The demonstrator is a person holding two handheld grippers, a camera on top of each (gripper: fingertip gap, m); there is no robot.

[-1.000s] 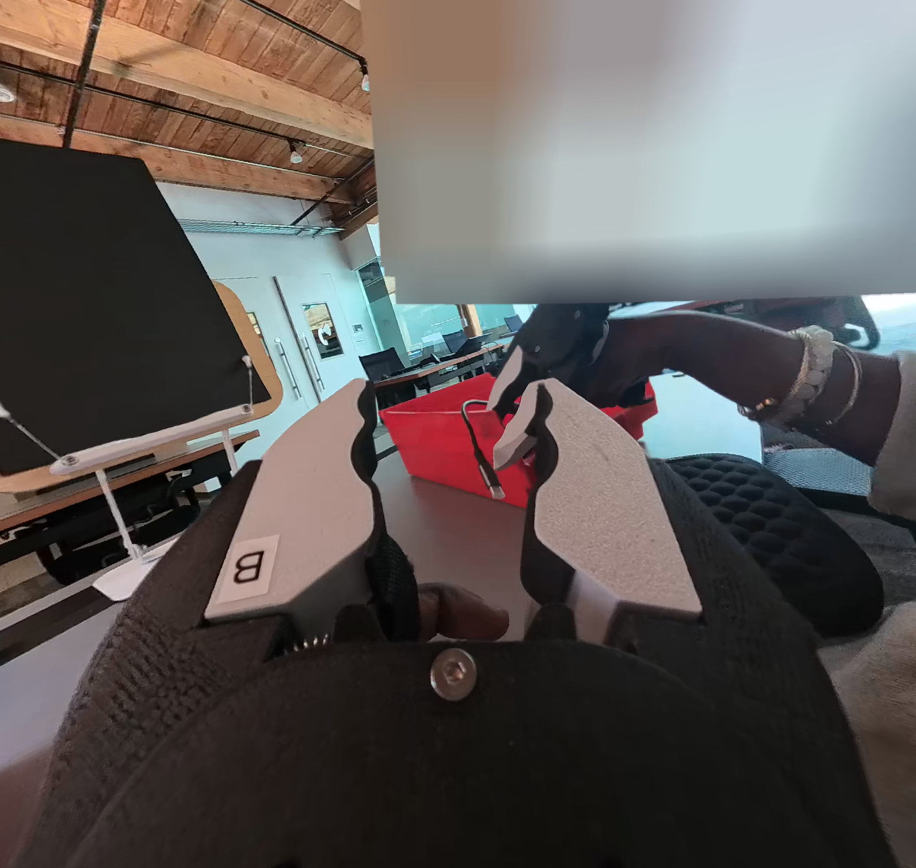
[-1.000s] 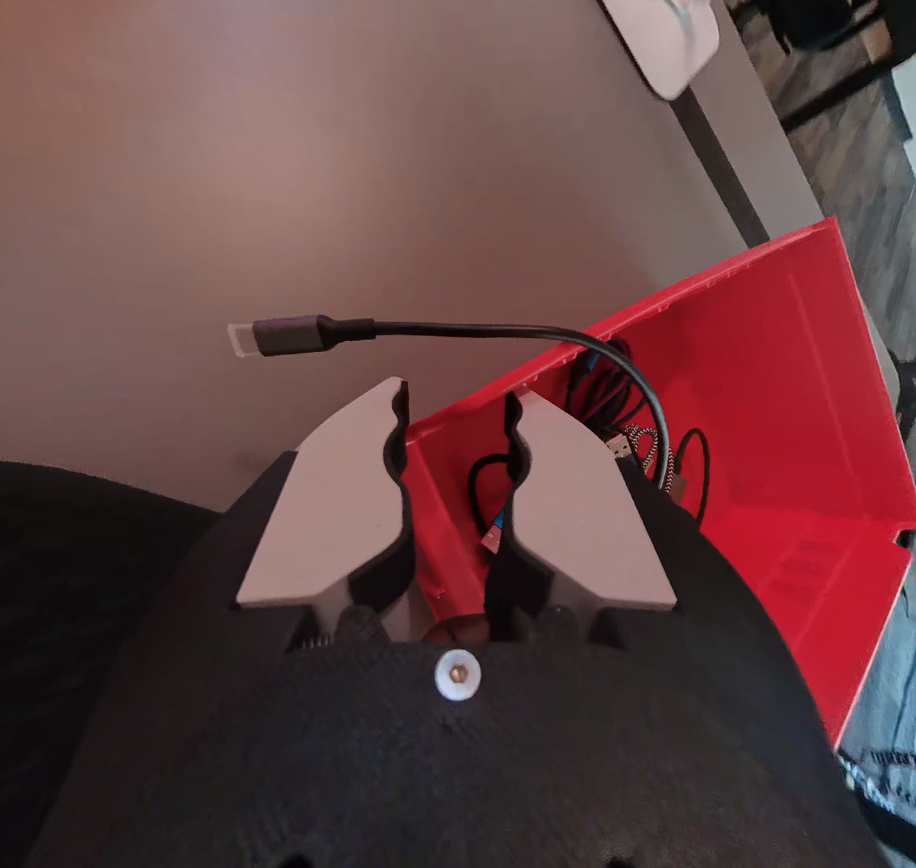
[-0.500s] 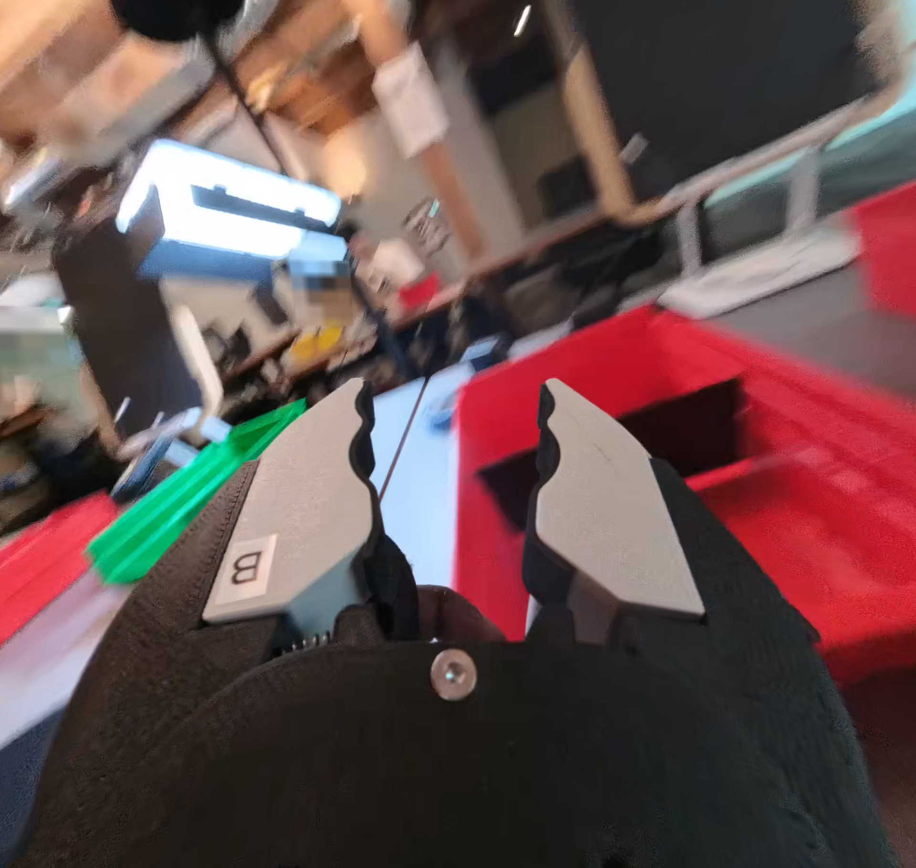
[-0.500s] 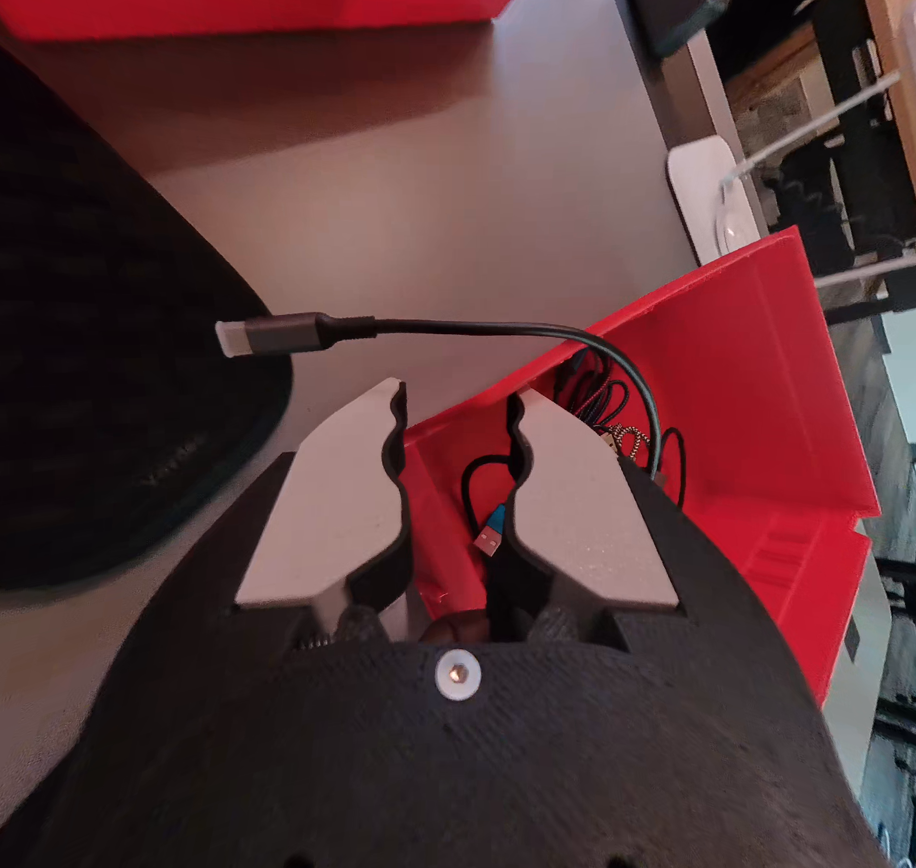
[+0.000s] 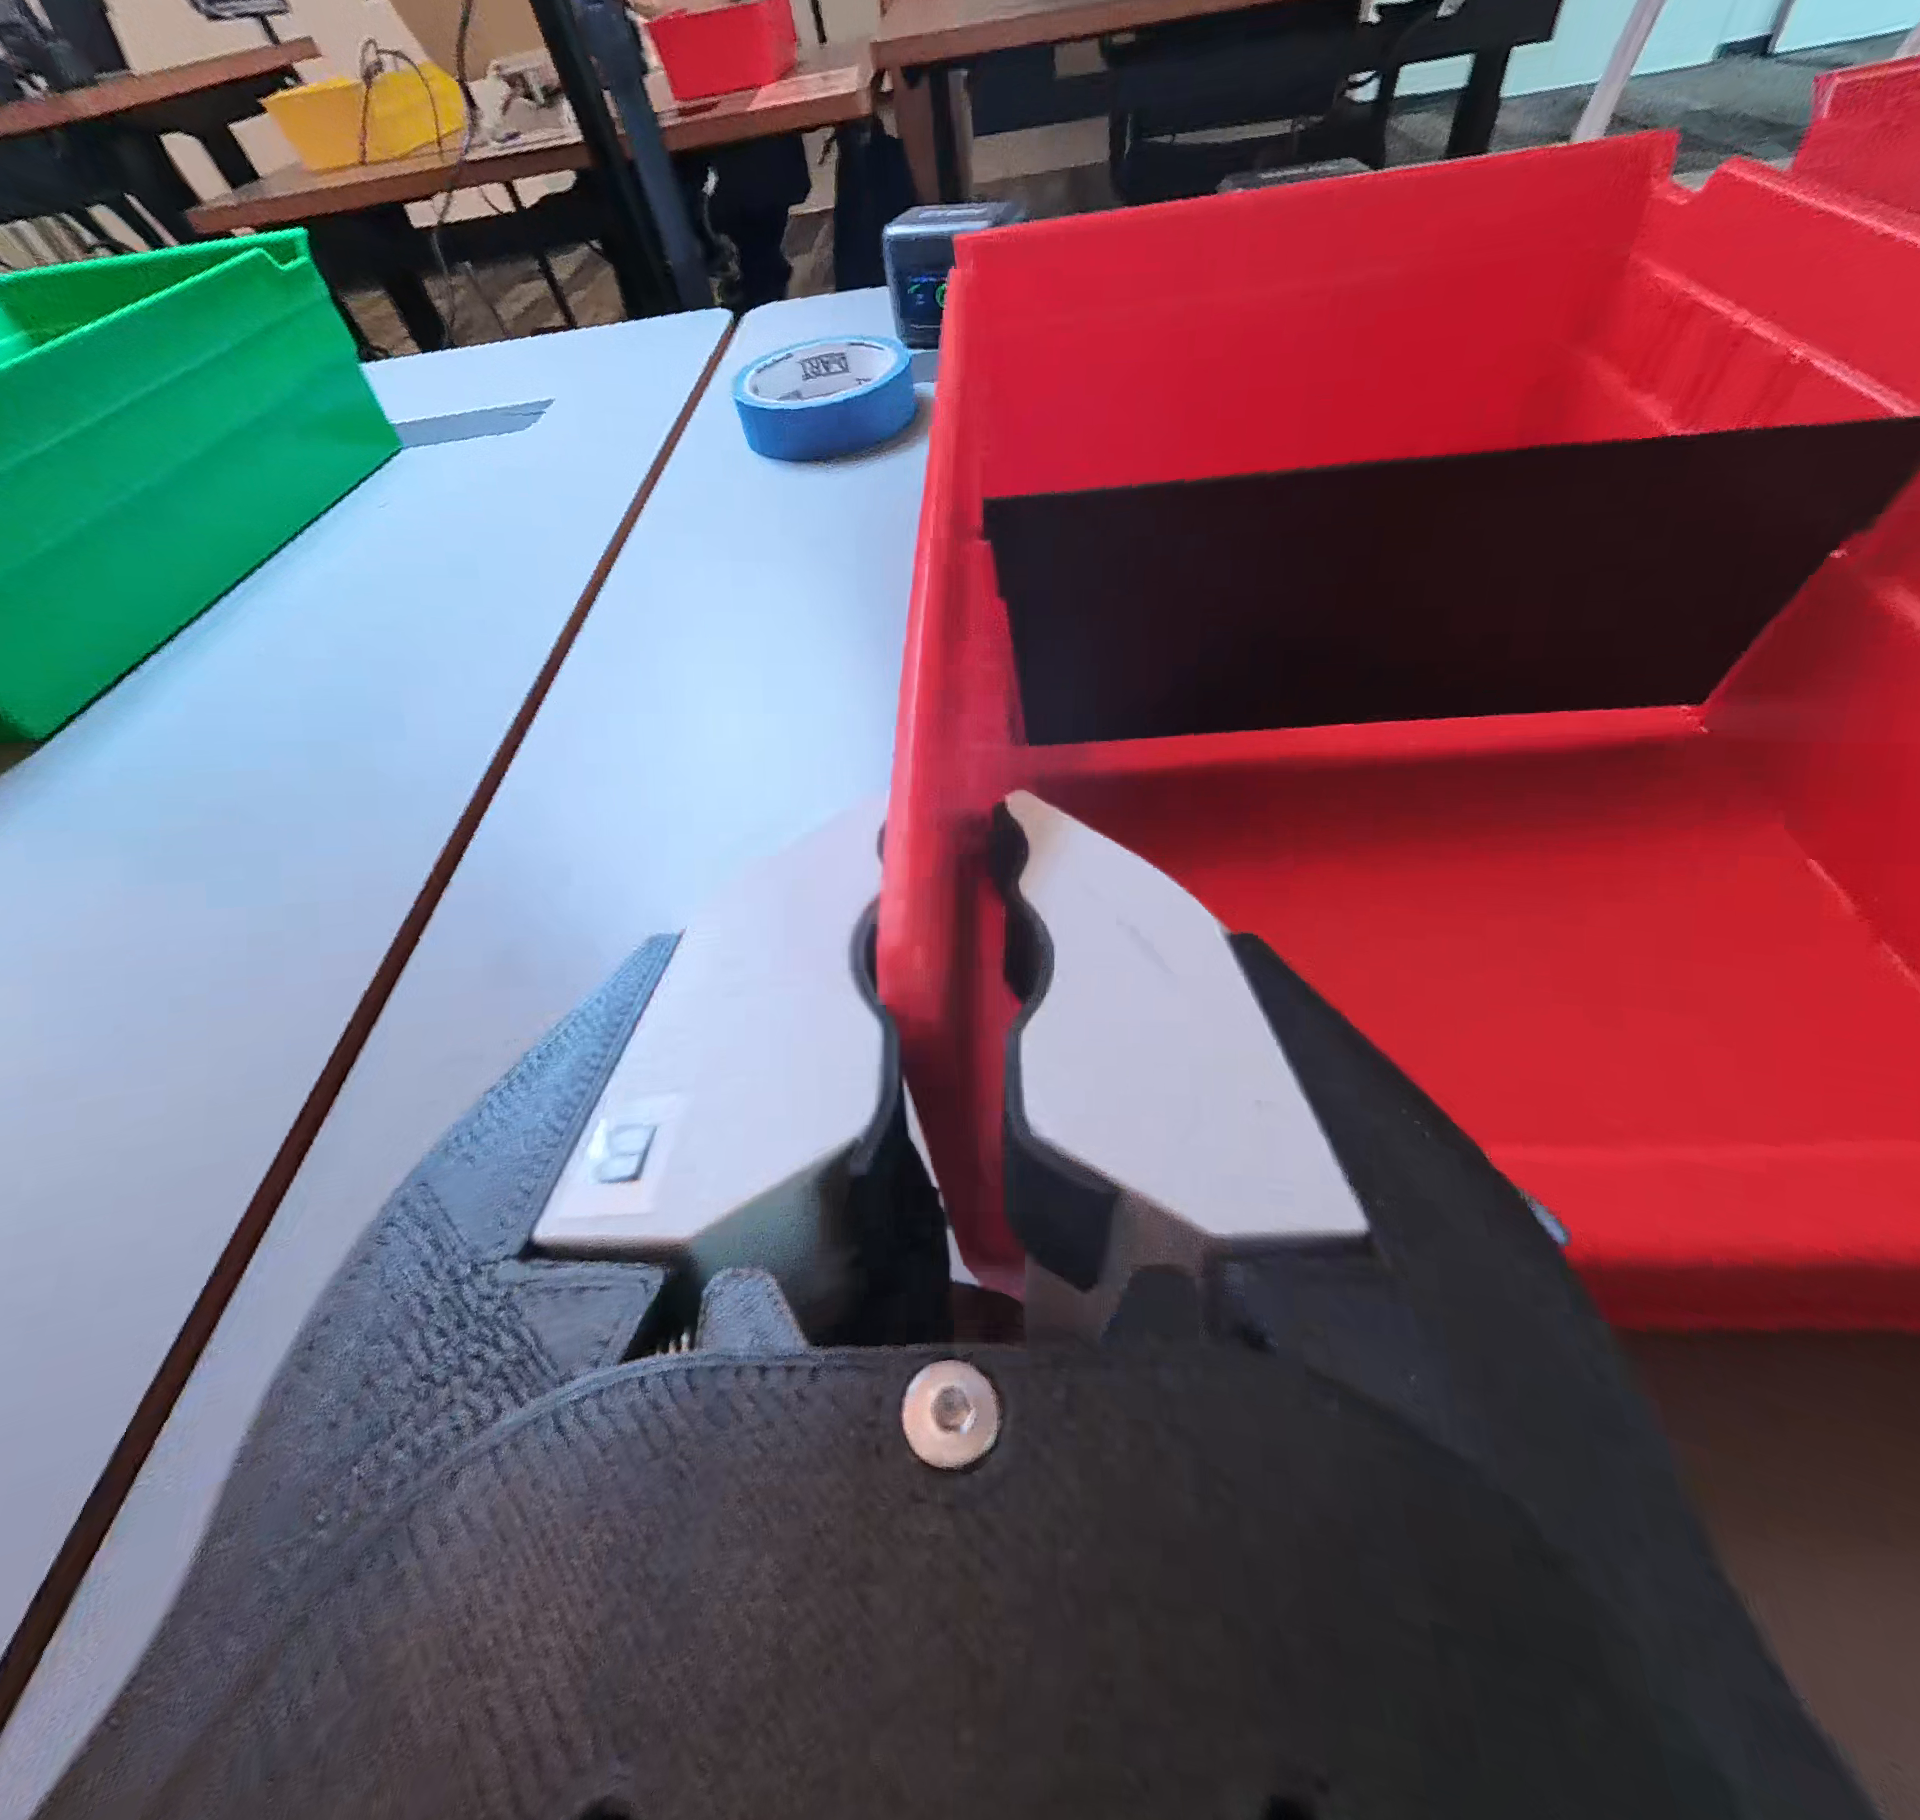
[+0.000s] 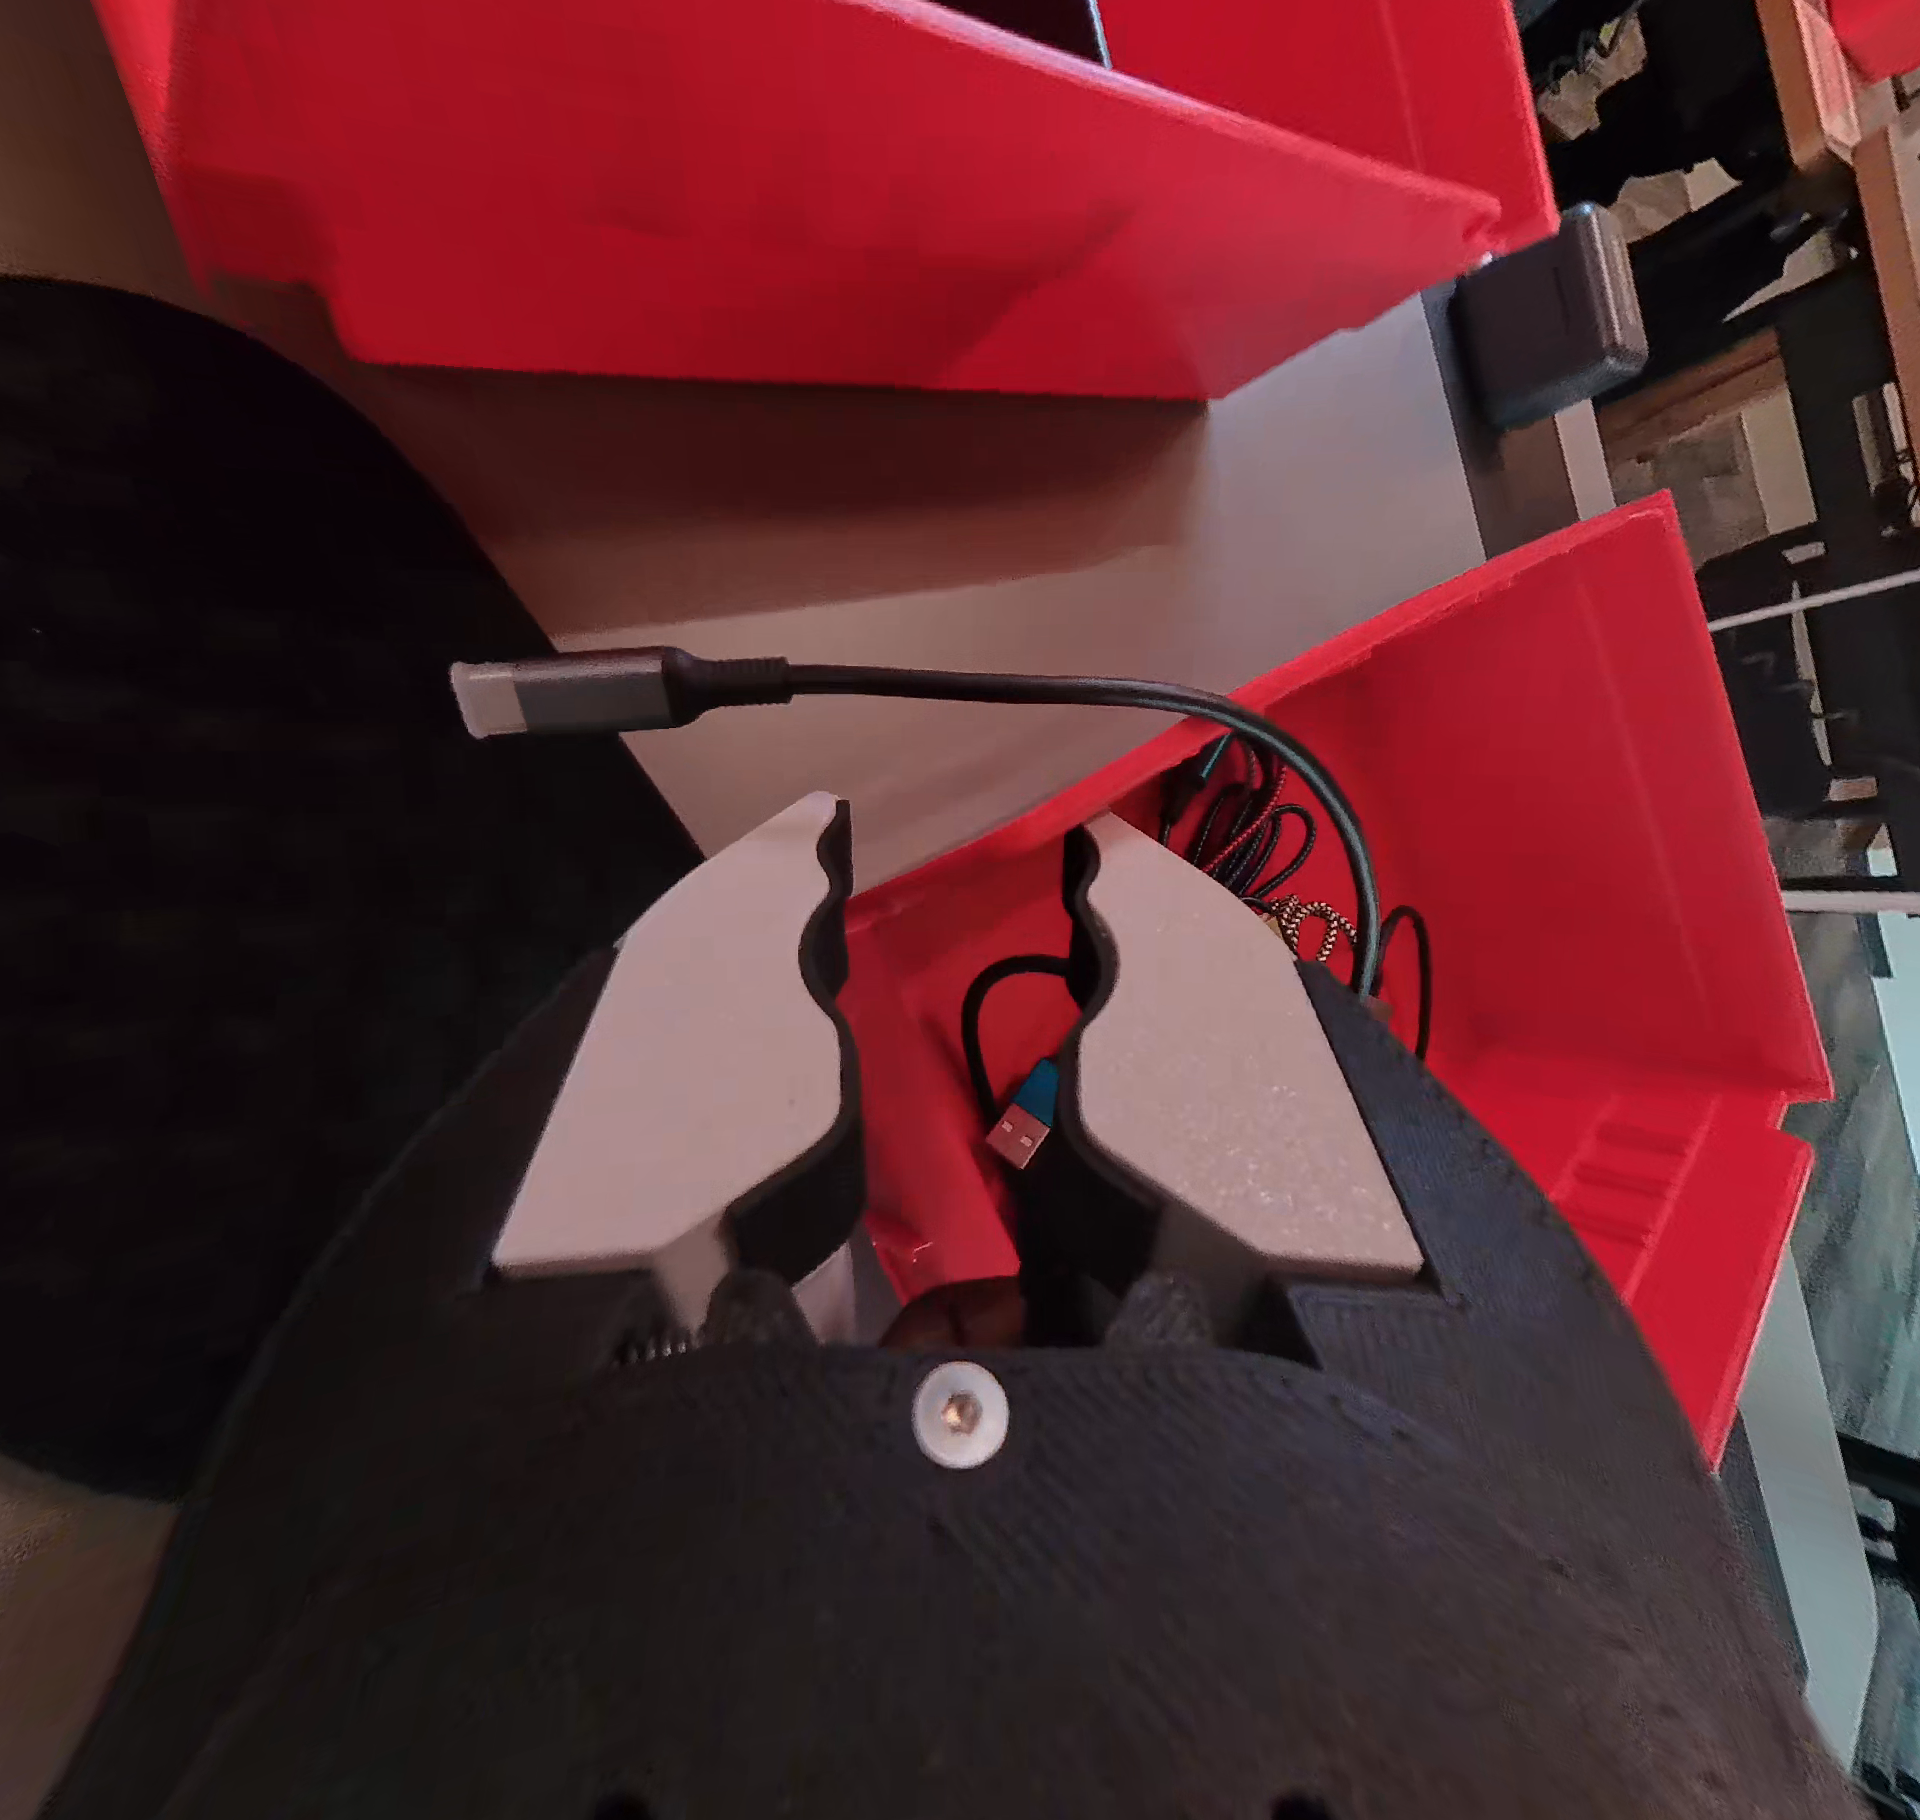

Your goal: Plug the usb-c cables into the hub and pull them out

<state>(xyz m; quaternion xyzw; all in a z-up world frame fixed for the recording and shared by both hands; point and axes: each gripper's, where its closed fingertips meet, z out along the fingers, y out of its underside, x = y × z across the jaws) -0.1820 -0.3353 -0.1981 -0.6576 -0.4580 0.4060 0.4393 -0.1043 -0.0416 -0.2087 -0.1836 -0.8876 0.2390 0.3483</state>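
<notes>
While straddling a wall of the divided red plastic bin (image 5: pixel 1455 991), the left gripper (image 5: pixel 940 835) pinches it; green plastic bin (image 5: pixel 156 461) at 10 o'clock, blue tape roll (image 5: pixel 826 397) at 12. Right gripper (image 6: pixel 961 835) is spread over the rim of the red cable bin (image 6: pixel 1558 835); black usb-c cable with grey plug (image 6: pixel 582 692) juts out at 11 o'clock. No hub in view.
</notes>
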